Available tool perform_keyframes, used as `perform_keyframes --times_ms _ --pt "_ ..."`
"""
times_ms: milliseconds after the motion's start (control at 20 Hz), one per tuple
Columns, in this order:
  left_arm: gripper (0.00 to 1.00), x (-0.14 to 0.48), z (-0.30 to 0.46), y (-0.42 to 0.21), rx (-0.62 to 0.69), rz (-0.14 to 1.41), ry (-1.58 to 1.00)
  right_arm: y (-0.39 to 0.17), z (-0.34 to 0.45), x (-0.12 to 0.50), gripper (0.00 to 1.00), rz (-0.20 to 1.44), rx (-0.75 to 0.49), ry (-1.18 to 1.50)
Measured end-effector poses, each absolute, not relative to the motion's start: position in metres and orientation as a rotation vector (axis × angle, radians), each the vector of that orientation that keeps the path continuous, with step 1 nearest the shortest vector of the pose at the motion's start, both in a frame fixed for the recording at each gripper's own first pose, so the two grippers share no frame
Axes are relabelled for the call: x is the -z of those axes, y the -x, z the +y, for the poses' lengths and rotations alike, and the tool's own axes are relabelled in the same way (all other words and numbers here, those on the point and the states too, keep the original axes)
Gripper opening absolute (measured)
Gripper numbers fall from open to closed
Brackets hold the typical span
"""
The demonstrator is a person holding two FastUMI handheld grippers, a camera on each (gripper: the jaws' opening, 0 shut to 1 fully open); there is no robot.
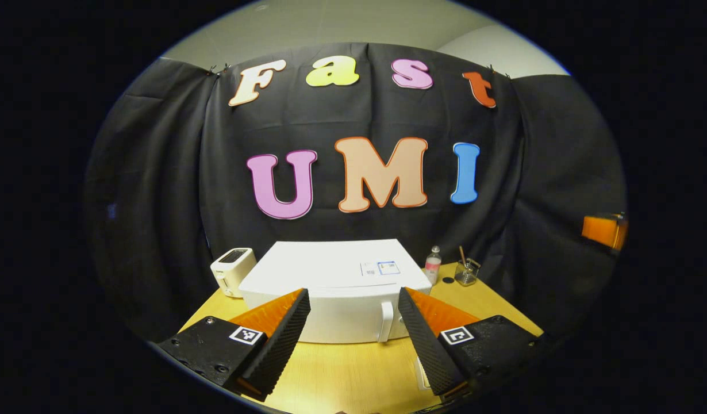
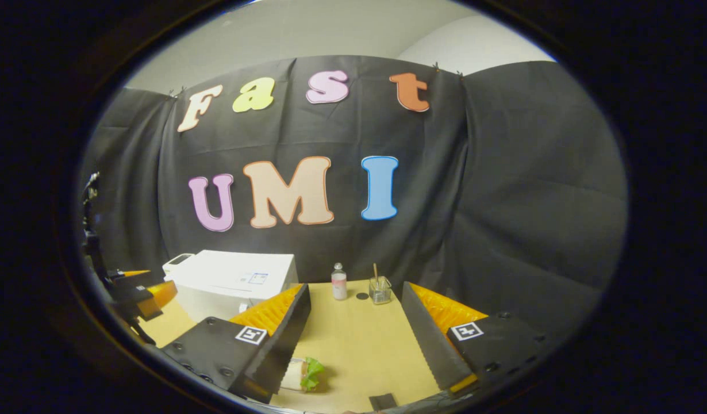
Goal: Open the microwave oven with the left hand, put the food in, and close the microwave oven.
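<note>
Microwave oven [image 1: 336,287]: one, white, door shut, handle [image 1: 386,322] facing near, long axis left-right, mid-table [image 1: 353,374]. One toaster [image 1: 233,270] left; one bottle [image 1: 433,264] and one glass jar [image 1: 466,272] right. One food item [image 2: 304,374] lies near. Left gripper [image 1: 353,328] and right gripper [image 2: 353,333] both gape, empty.

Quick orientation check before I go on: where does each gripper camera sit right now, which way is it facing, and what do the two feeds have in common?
Left gripper view: rides the left gripper, faces the closed microwave and its door handle; own two fingers spread at the bottom.
Right gripper view: rides the right gripper, faces the table right of the microwave; own spread fingers frame the food; the left gripper shows at left.
Shared: microwave, toaster, bottle, glass jar.
</note>
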State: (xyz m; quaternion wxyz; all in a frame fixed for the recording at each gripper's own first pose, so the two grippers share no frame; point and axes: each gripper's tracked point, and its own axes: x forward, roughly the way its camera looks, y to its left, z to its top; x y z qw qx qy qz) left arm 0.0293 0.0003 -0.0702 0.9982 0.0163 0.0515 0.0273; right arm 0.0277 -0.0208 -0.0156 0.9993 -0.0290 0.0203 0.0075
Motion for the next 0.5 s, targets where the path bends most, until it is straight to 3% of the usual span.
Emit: perform_keyframes --times_ms 500 --pt "0.97 0.182 -0.022 -0.077 0.029 0.253 0.025 -0.034 -0.044 0.032 0.99 0.067 0.028 0.02"
